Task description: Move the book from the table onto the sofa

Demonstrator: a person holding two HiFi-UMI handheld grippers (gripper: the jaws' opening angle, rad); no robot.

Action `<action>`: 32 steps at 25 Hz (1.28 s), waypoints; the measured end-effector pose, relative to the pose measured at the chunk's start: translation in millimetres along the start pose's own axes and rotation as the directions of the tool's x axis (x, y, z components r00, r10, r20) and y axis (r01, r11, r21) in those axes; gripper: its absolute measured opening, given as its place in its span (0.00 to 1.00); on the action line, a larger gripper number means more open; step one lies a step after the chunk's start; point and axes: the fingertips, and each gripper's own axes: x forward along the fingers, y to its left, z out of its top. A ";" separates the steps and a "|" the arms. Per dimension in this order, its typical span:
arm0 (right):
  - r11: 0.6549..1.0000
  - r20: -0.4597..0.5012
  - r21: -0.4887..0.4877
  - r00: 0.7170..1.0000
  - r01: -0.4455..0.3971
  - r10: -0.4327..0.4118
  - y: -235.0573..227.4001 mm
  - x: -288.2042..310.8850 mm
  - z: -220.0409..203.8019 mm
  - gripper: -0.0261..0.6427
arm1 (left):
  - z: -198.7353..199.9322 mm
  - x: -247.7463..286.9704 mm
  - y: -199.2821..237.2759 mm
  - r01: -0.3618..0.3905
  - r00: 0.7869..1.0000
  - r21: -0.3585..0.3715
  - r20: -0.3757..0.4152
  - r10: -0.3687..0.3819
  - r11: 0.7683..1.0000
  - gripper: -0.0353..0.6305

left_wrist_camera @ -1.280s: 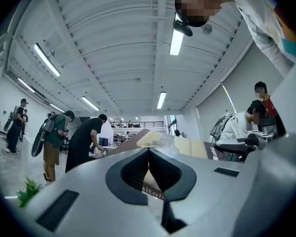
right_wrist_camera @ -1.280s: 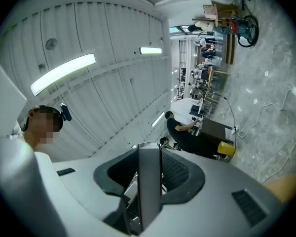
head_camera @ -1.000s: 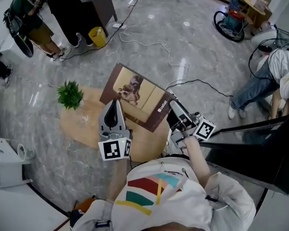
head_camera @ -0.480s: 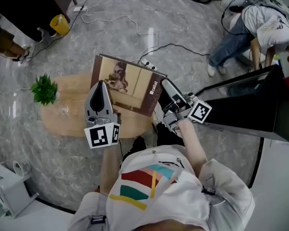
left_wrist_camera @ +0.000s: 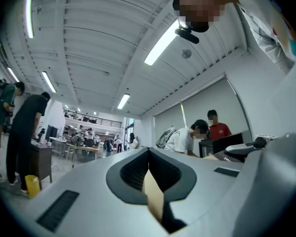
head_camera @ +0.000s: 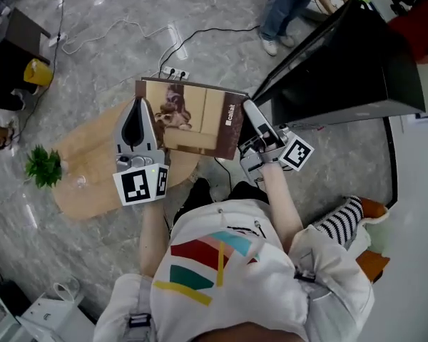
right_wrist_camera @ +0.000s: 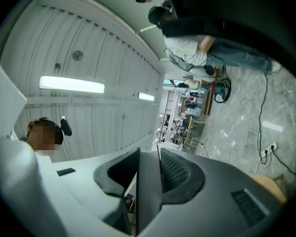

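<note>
Book (head_camera: 196,116): held in the air, cover up and about level, above the near edge of the table; one gripper grips each short side.
Left gripper (head_camera: 136,107): clamped on the book's left edge. In its own view a thin tan edge is pinched between the pads.
Right gripper (head_camera: 248,110): clenched on the book's right edge, by the white lettering. In its own view a dark slab fills the gap between the jaws.
Table (head_camera: 93,169): round and wooden, partly under the book and off to the left.
Plant (head_camera: 43,166): small and green, on the table's far-left side, well apart from the book.
Power strip (head_camera: 172,73): on the marble floor just beyond the book, with cables trailing away.
Sofa (head_camera: 342,63): I take the black, slab-sided bulk ahead and to the right to be it. Its seat is not visible from here.
Step in hand: carrying the book across to the sofa, roughly mid-task by my reading.
Doing it well: move both hands as one so the spacing stays fixed and the cover neither bows nor slips. Keep the book flat and clear the black edge before lowering. Rest it fully on the seat, then open both sets of jaws together.
</note>
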 end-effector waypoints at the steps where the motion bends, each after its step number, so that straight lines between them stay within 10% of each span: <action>1: 1.000 0.054 -0.009 0.998 0.011 -0.010 3.3 -26.2 14.1 0.27 | 0.7 6.2 -24.5 0.049 0.999 0.007 0.003 -0.049 0.999 0.06; 9: 0.981 0.435 -0.124 0.897 0.151 -0.084 42.4 -237.7 133.2 0.27 | -5.9 41.1 -233.4 0.383 0.924 -0.010 0.010 -0.383 0.924 0.06; 15: 0.935 0.674 -0.185 0.731 0.302 -0.102 104.7 -434.3 193.3 0.27 | -5.8 21.2 -432.3 0.623 0.782 -0.057 0.039 -0.622 0.780 0.06; 20: 0.872 0.837 -0.199 0.540 0.447 -0.086 172.0 -589.0 203.0 0.27 | 6.8 -30.0 -580.8 0.803 0.596 -0.030 0.069 -0.800 0.596 0.06; 27: 0.784 0.990 -0.135 0.123 0.606 0.075 274.8 -771.6 124.9 0.27 | 29.1 -123.8 -727.8 0.964 0.260 0.014 0.126 -0.957 0.264 0.06; 32: 0.732 0.985 -0.058 -0.080 0.679 0.152 308.4 -827.3 76.5 0.27 | 15.9 -160.1 -796.0 0.996 0.086 -0.044 0.130 -0.988 0.081 0.06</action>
